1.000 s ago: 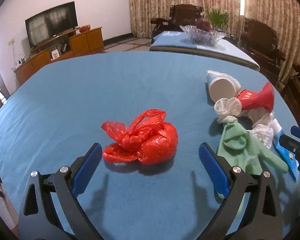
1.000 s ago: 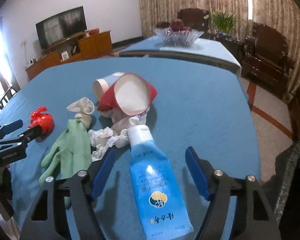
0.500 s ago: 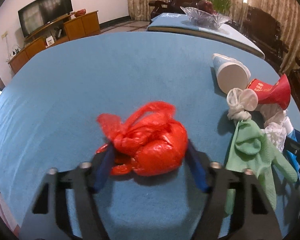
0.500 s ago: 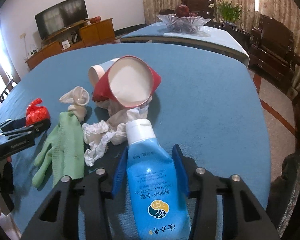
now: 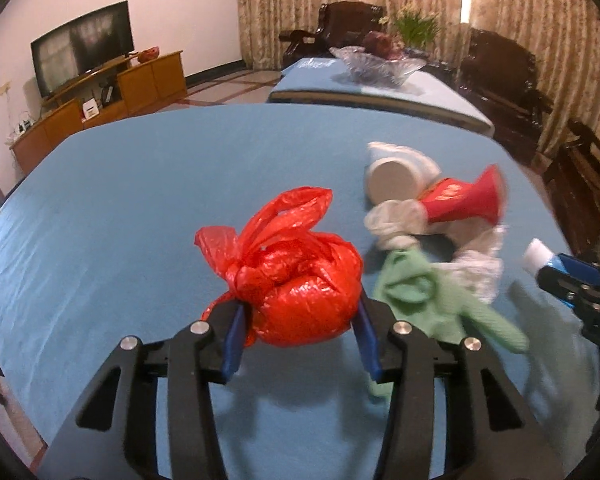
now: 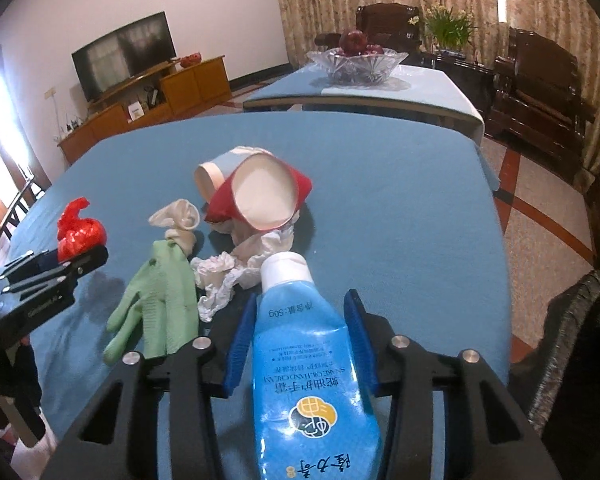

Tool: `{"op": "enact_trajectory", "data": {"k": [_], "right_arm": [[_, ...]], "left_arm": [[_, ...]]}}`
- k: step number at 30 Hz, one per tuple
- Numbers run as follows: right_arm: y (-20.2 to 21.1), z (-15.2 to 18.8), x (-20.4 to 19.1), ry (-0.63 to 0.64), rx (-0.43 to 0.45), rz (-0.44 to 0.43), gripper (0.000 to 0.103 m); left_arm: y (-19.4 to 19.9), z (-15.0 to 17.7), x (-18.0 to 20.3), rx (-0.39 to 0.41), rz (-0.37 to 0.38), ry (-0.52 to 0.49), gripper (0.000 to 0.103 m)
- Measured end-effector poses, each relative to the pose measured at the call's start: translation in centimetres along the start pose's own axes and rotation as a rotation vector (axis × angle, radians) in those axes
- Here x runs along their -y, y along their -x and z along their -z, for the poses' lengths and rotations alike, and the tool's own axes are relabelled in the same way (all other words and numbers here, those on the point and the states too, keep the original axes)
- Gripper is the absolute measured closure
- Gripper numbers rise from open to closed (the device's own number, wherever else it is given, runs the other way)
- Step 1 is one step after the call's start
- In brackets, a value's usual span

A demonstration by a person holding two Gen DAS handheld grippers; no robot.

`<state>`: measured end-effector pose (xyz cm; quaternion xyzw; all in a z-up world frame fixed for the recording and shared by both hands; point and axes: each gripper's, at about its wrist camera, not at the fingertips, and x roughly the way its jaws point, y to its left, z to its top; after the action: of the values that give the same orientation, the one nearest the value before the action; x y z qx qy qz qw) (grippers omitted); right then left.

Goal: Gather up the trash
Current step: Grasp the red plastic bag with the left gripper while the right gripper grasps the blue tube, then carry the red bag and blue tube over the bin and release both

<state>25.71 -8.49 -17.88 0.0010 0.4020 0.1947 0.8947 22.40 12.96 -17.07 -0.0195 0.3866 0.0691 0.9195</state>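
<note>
My left gripper [image 5: 298, 330] is shut on a knotted red plastic bag [image 5: 296, 280] and holds it just above the blue table [image 5: 140, 200]. My right gripper [image 6: 298, 324] is shut on a blue hand-cream tube [image 6: 304, 352] with a white cap. The bag [image 6: 78, 232] and the left gripper [image 6: 56, 268] also show at the left of the right wrist view. The right gripper [image 5: 572, 280] with the tube shows at the right edge of the left wrist view.
On the table lie a green glove [image 6: 160, 296], crumpled white tissue [image 6: 228, 272], a rolled white sock [image 6: 178, 220], a red paper cup [image 6: 264, 200] and a blue-white cup [image 6: 214, 170]. A second table with a glass fruit bowl [image 6: 356, 64] stands behind.
Both grippers have closed: the left on the red bag, the right on the tube. Both things have lifted off the table.
</note>
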Motion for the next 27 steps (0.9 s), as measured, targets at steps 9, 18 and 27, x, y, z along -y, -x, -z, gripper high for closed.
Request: {"op": "enact_trajectory", "data": {"k": [9, 18, 27], "right_arm": [[2.9, -0.3, 0.6, -0.018, 0.057, -0.001, 0.058], [7.3, -1.8, 1.0, -0.006, 0.155, 0.007, 0.058], [12.8, -2.7, 2.4, -0.013, 0.256, 0.042, 0.059]], "left_arm": [[2.9, 0.0, 3.7, 0.024, 0.067, -0.052, 0.058], [5.3, -1.1, 6.2, 0.073, 0.104, -0.078, 0.058], [9.1, -2.7, 10.1, 0.169, 0.168, -0.105, 0.059]]}}
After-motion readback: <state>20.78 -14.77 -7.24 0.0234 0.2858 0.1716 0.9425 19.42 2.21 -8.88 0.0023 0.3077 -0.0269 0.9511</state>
